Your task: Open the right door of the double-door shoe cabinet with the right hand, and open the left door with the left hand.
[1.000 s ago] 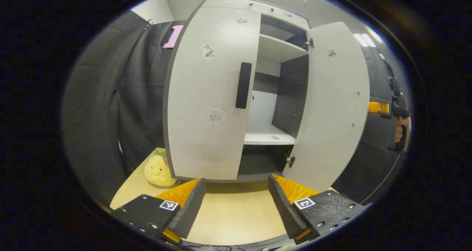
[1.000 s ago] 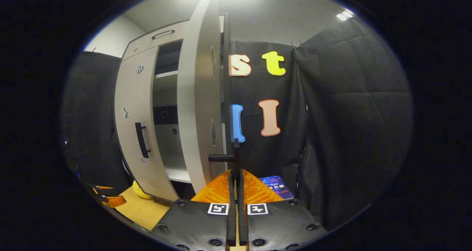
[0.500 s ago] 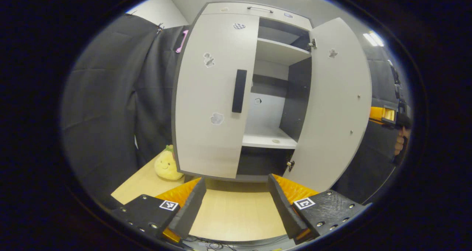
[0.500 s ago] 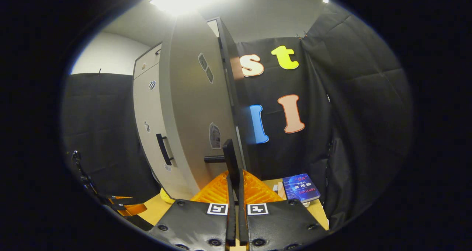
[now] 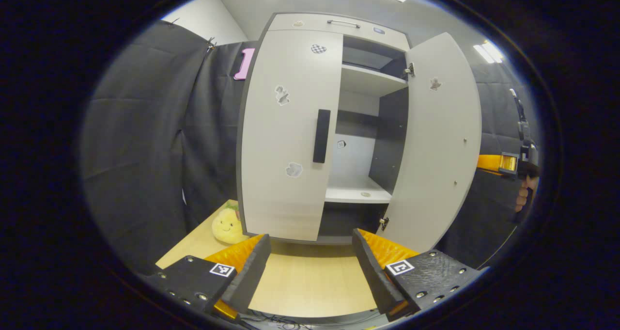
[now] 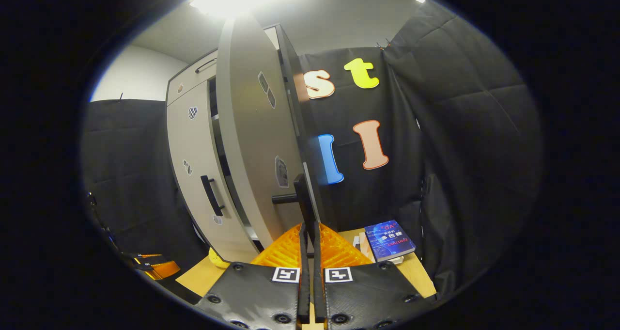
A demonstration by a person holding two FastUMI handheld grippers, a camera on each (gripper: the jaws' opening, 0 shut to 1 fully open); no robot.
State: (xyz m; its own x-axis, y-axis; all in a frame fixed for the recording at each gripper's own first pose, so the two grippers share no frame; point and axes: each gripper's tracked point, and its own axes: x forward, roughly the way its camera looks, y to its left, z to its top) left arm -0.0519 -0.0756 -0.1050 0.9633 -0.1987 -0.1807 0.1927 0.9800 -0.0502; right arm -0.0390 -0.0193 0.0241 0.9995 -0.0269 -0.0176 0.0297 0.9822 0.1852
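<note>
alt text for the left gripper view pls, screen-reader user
A double-door shoe cabinet stands ahead: its right door is swung open, showing shelves, while its left door with a black handle is shut. The open left claw hangs above a wooden table; a yellow plush toy sits beside the cabinet.

1. I see a pale wooden worktop (image 5: 310, 286) carrying the shoe cabinet (image 5: 290, 126).
2. A yellow plush toy (image 5: 227, 226) sits beside the cabinet's left corner.
3. A blue book (image 6: 390, 240) lies on its right.
</note>
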